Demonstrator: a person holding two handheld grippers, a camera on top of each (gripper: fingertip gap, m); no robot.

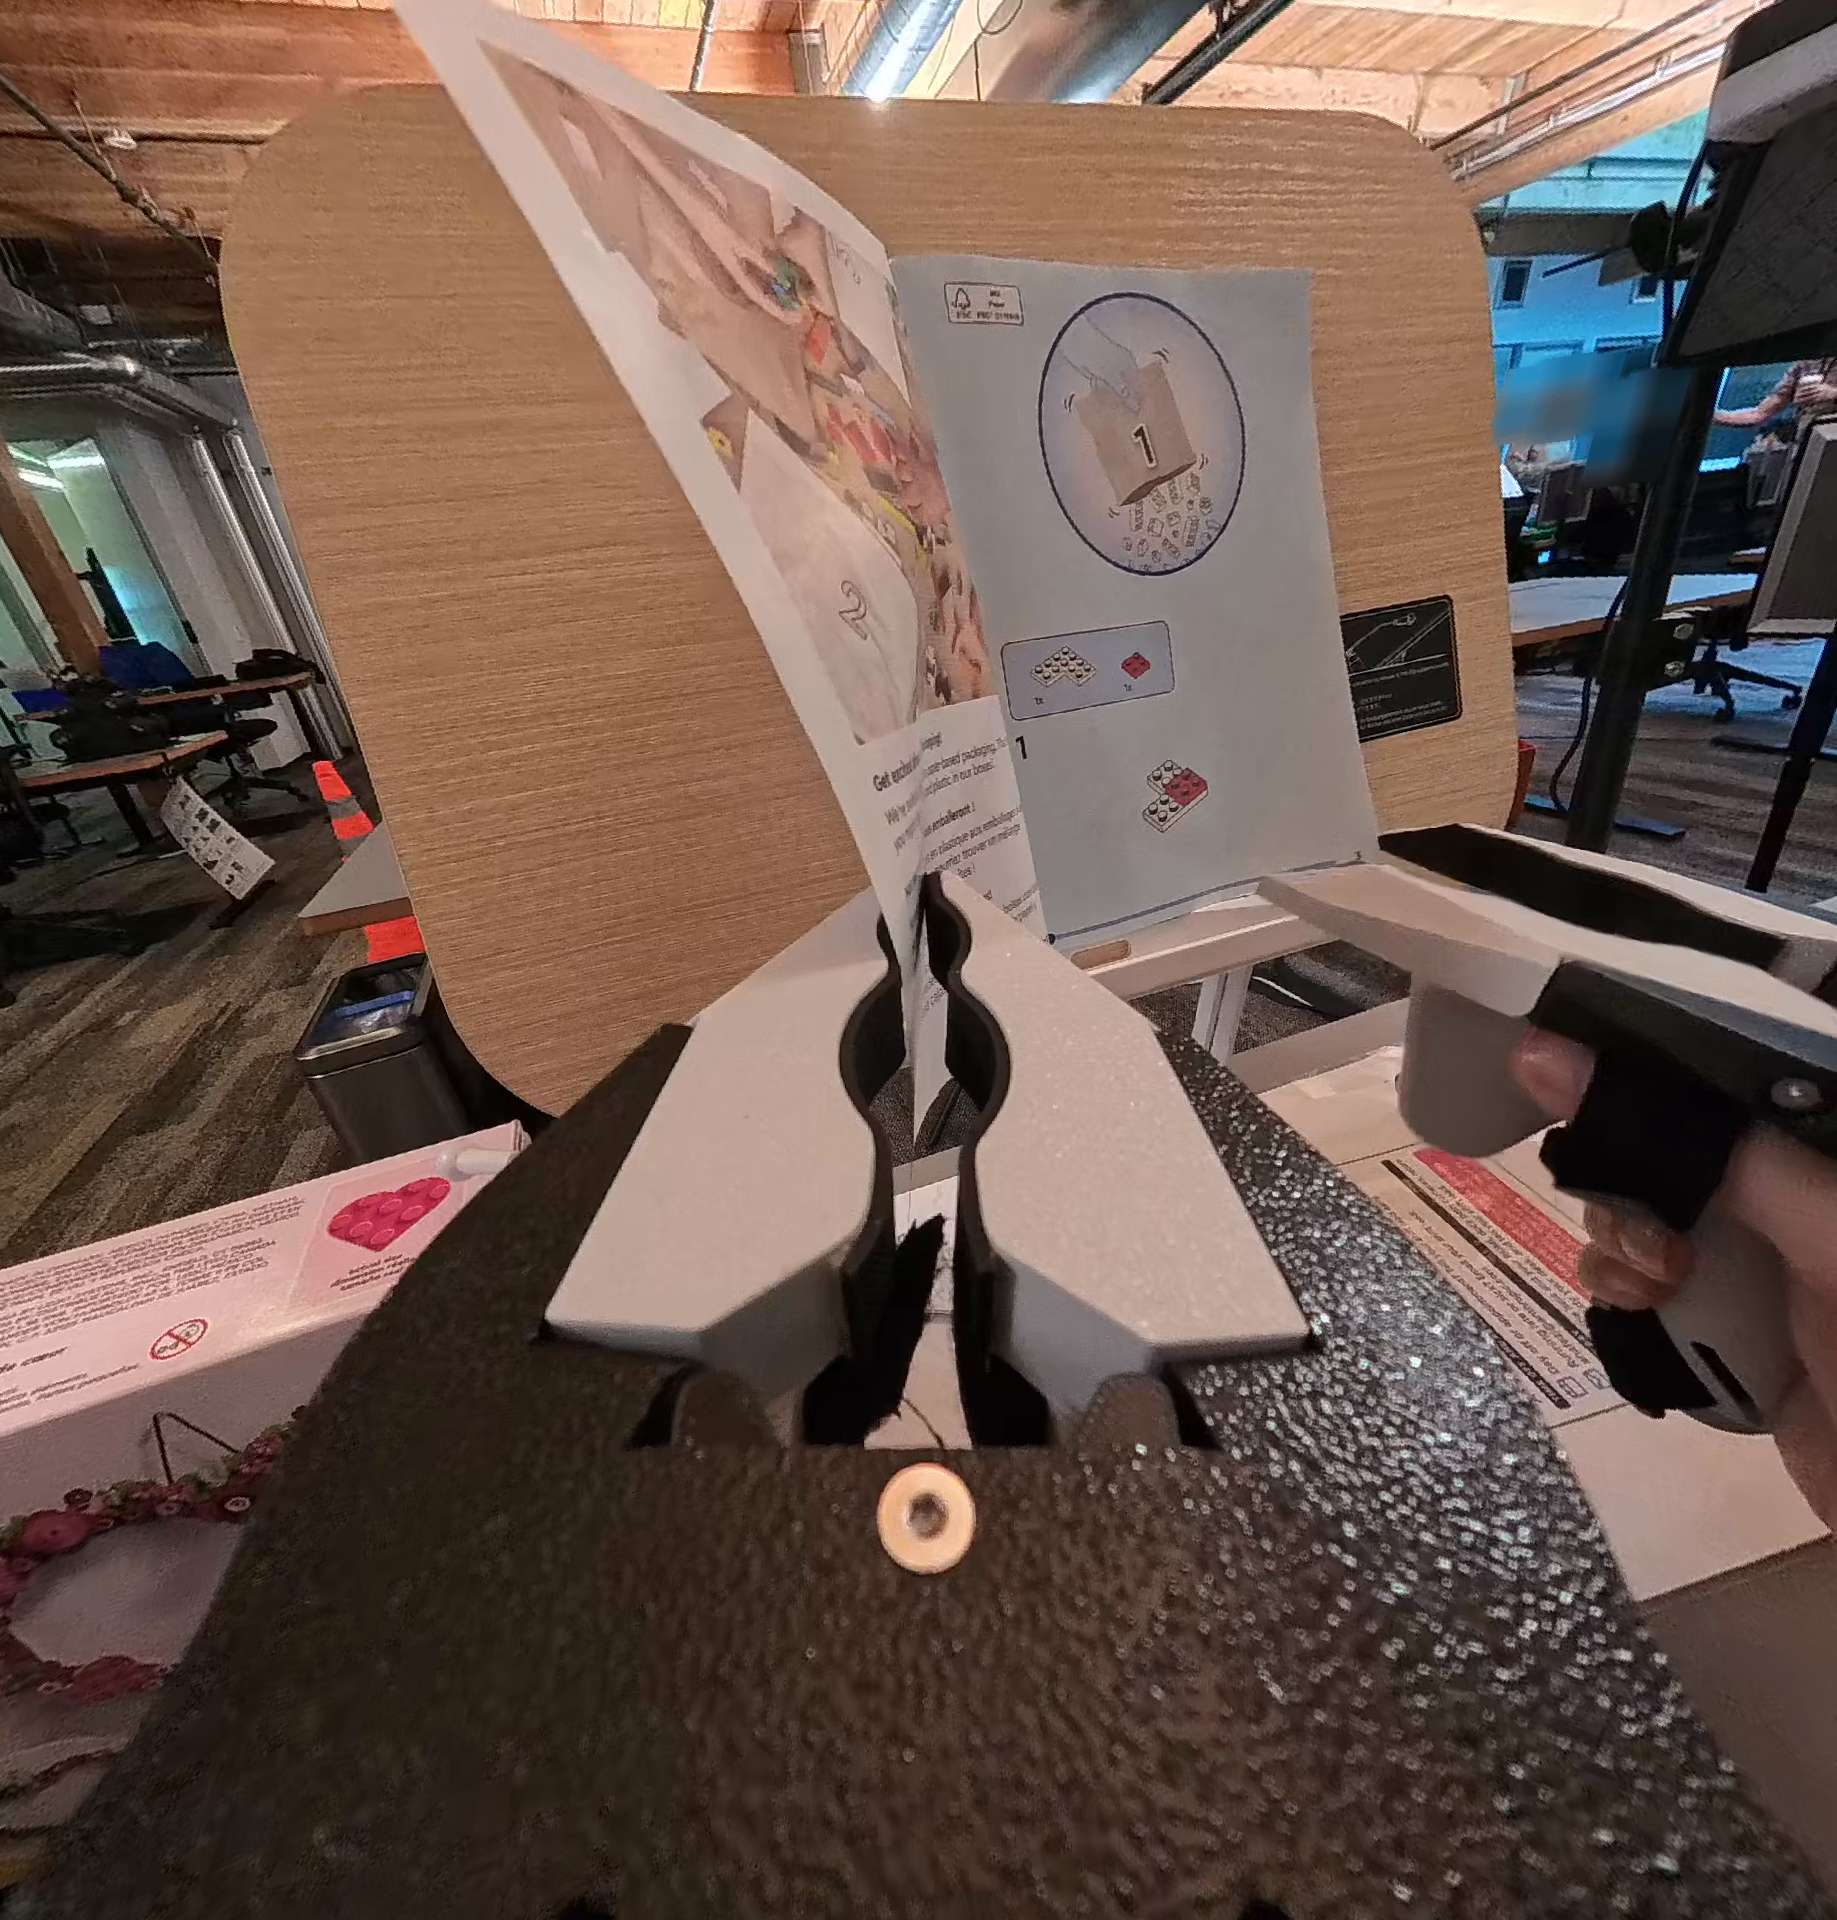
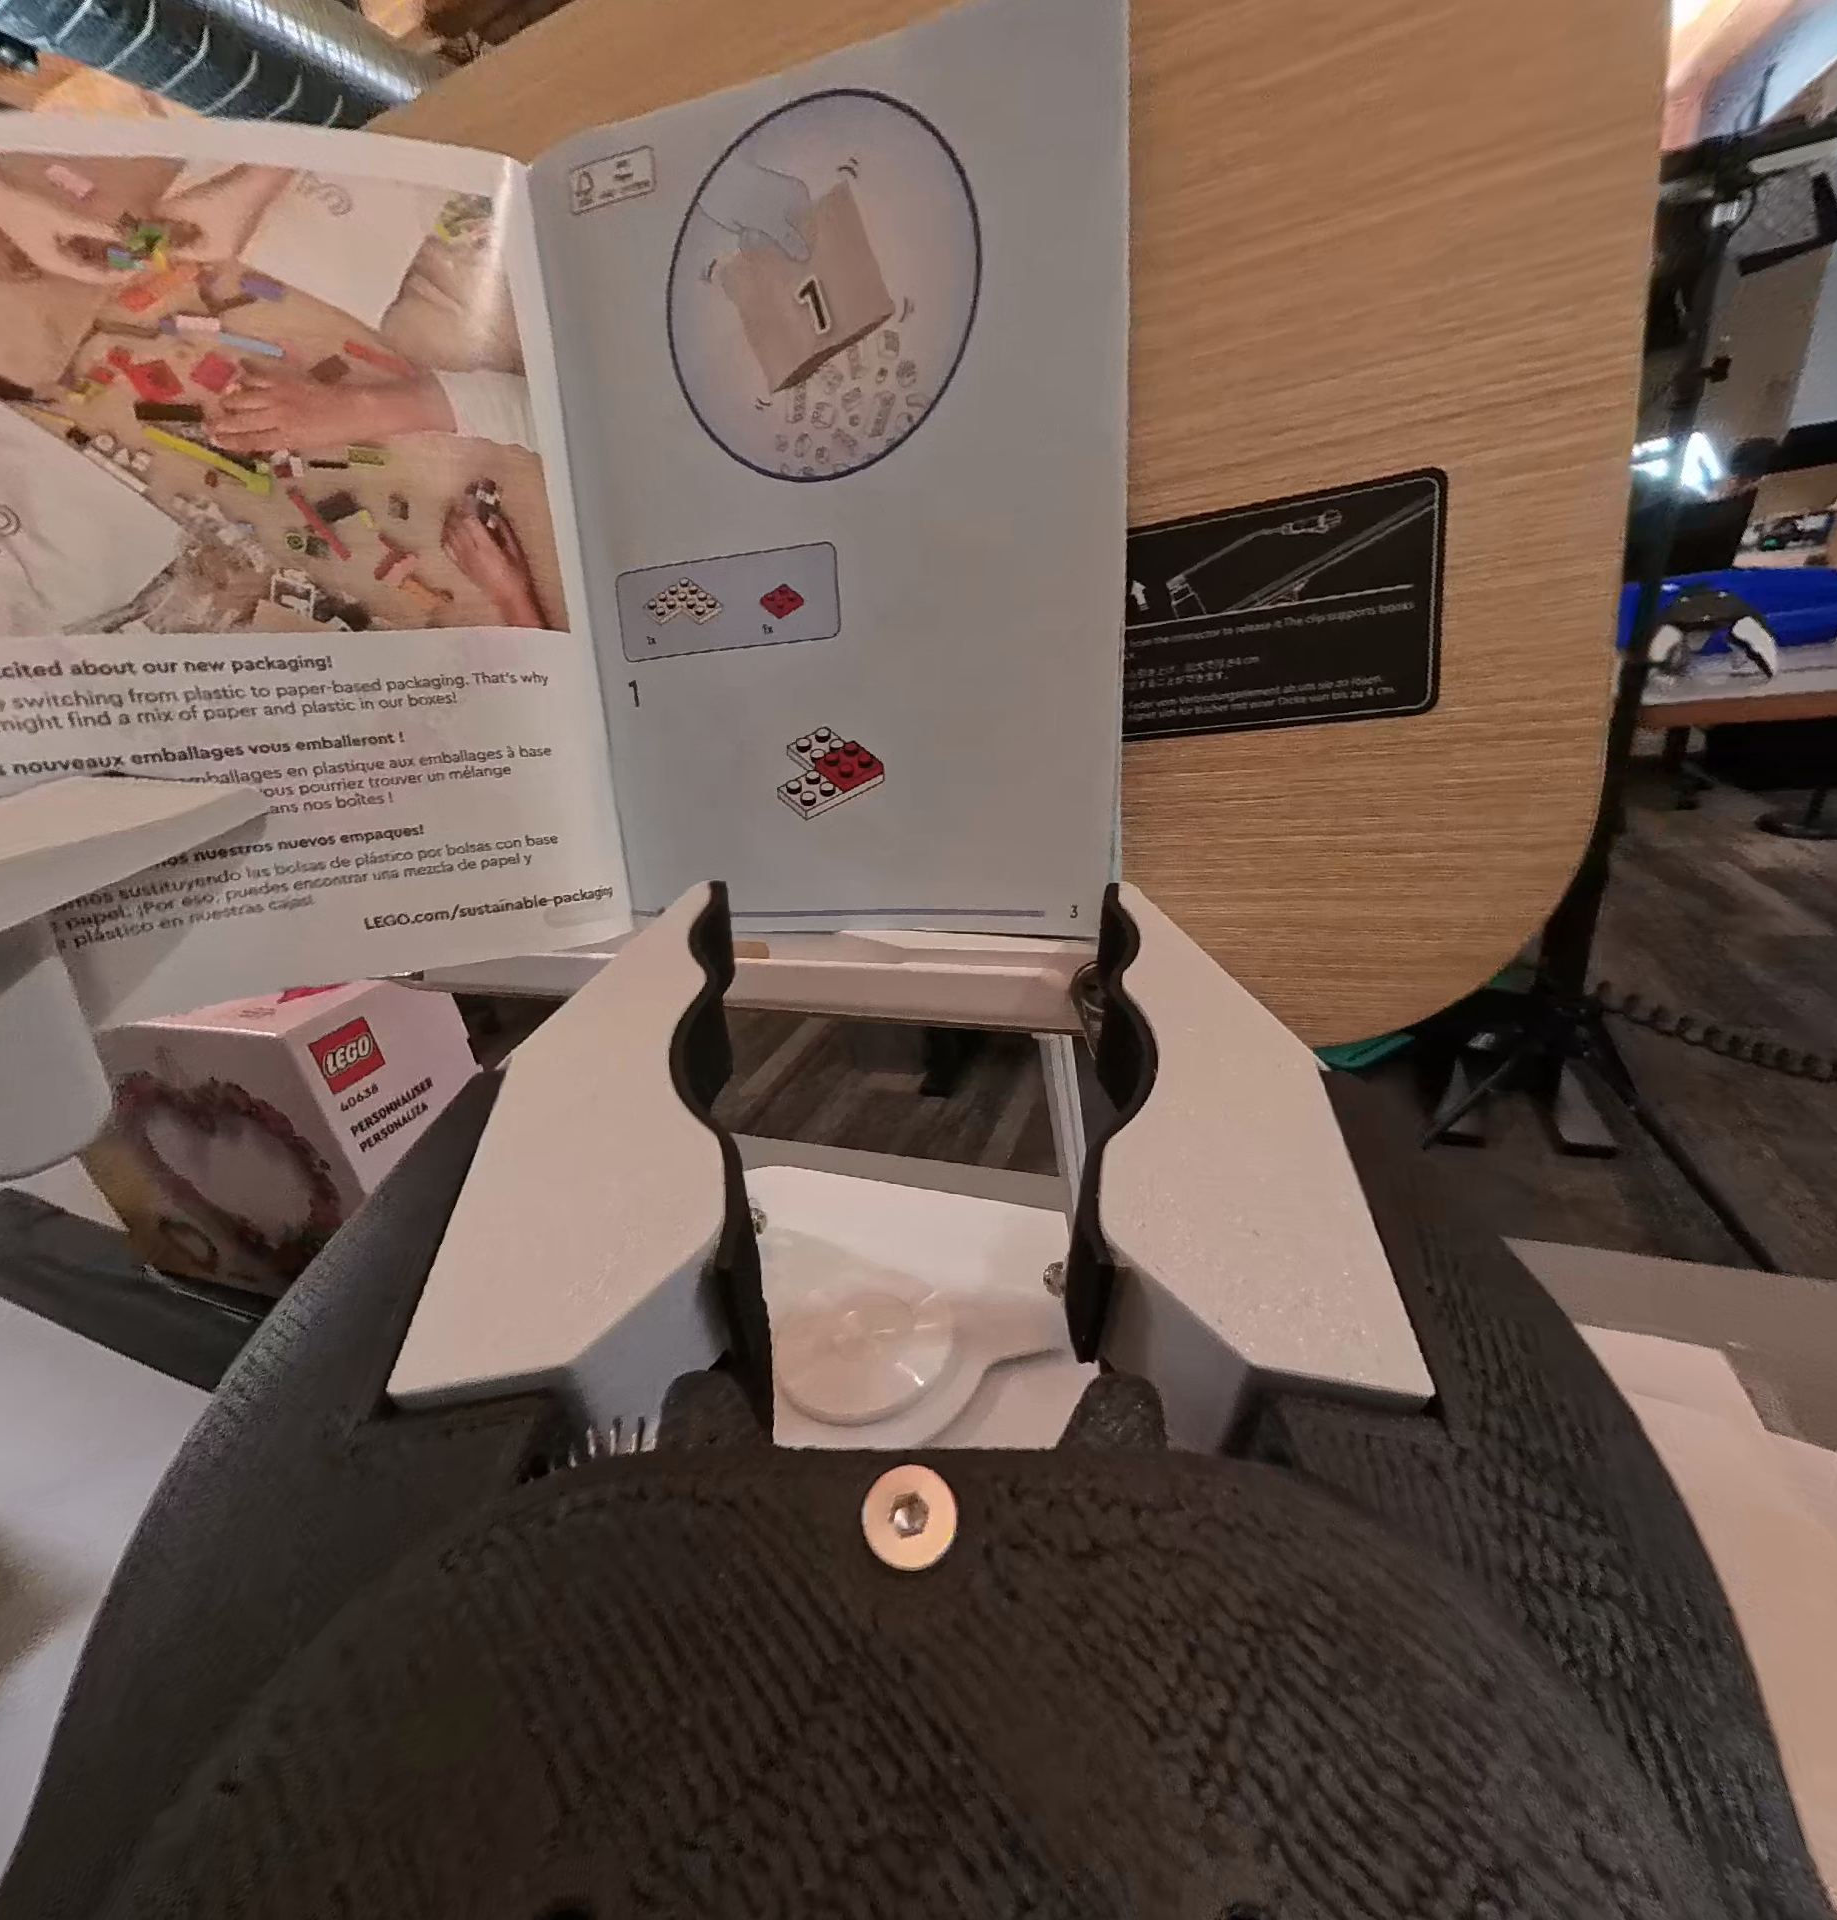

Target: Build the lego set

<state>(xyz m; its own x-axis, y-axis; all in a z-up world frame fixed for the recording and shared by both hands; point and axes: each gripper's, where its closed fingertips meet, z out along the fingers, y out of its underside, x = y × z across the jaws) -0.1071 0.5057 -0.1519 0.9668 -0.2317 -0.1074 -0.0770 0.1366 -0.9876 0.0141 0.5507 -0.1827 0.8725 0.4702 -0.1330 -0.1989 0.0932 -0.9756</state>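
Observation:
The instruction booklet (image 1: pixel 1132 623) stands open on a wooden book stand (image 1: pixel 478 623). Its right page is pale blue with brick drawings. My left gripper (image 1: pixel 922 914) is shut on the lower edge of the left page (image 1: pixel 768 416), a photo page, and holds it lifted away from the stand. My right gripper (image 2: pixel 912 914) is open and empty, just in front of the bottom of the blue page (image 2: pixel 841 520), not touching it. It also shows in the left wrist view (image 1: pixel 1340 873), held by a hand. No loose bricks are in view.
The white and pink set box (image 1: pixel 166 1320) lies at the left on the table; it also shows in the right wrist view (image 2: pixel 301 1091). The stand's white ledge (image 2: pixel 893 971) and base with a round disc (image 2: pixel 862 1351) lie under my right gripper. A printed sheet (image 1: pixel 1496 1226) lies at the right.

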